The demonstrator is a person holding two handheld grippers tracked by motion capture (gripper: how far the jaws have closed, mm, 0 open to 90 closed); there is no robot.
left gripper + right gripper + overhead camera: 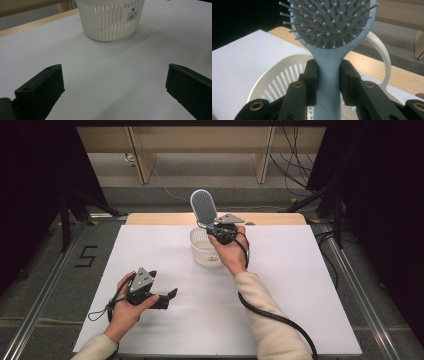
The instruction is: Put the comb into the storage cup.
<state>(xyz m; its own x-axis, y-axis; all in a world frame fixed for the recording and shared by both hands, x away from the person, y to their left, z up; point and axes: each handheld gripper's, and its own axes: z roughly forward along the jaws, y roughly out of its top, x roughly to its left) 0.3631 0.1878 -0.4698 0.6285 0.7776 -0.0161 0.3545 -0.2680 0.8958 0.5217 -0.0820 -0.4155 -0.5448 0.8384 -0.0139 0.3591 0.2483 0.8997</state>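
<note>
White slotted basket (110, 20), rim cut off, bears an unreadable barcode label (132, 14). Above it, right gripper (328, 82) clamps the pale-blue hairbrush (329, 27); nearer, left gripper (113, 87) gapes wide.

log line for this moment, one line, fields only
right gripper: shut on hairbrush handle, brush upright over basket | left gripper: open, holding nothing, low over white table

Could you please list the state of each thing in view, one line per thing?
Hairbrush: upright, head up, handle clamped above the basket.
Basket: upright on the table, handle raised.
Right gripper: shut on the hairbrush handle.
Left gripper: open, nothing between its fingers, low over the table.
</note>
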